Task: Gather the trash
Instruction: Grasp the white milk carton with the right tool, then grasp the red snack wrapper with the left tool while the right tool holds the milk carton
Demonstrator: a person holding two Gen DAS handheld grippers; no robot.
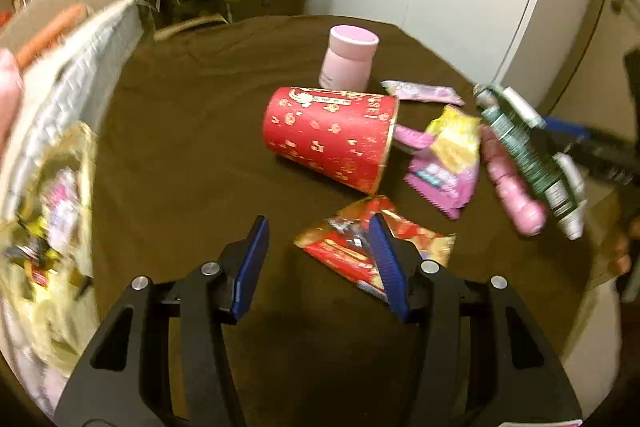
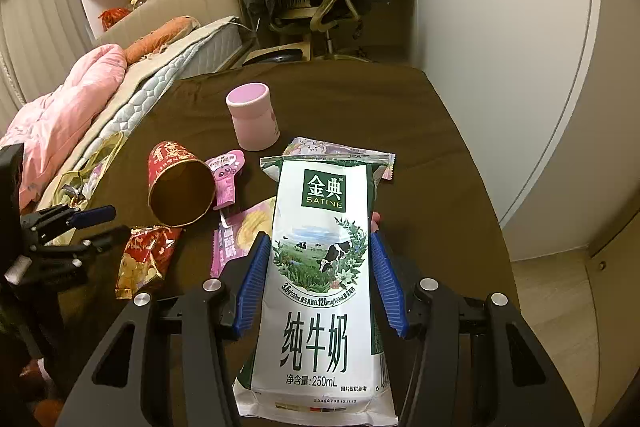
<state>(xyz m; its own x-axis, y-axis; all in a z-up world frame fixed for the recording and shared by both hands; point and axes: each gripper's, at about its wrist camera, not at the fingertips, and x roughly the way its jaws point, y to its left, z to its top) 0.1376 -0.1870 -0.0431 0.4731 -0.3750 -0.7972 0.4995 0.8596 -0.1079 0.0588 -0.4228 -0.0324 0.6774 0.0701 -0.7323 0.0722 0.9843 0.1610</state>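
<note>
1. Milk pouch (image 2: 320, 267) fills my right wrist view, upright between the blue pads, and my right gripper (image 2: 318, 279) pinches it at mid-body; the pads press both edges and it is lifted clear of the brown table (image 2: 440, 147).
2. From the left wrist view the same pouch (image 1: 528, 155) shows off to the right, tilted, above the pink wrappers.
3. Left gripper (image 1: 320, 263) has its jaws spread with nothing between them; the red-gold snack wrapper (image 1: 348, 247) lies on the cloth under and just behind the right-hand pad, not gripped.
4. I judge the step as carrying the pouch to the trash bag (image 1: 52, 227) at the left table edge (blurred here, already holding some wrappers).
5. To do it well I keep the squeeze even: the pouch looks soft, so a harder pinch could buckle it and a looser one lets it slide down.
6. I carry it high enough to pass over the tipped red paper cup (image 2: 180, 187) and the standing pink jar (image 2: 252, 123) without knocking them.
7. I would let go only once the pouch's bottom is over the bag mouth (I cannot tell how wide it gapes).
8. Left over on the table: cup, jar, red-gold wrapper, pink-yellow packet (image 1: 444, 163).
</note>
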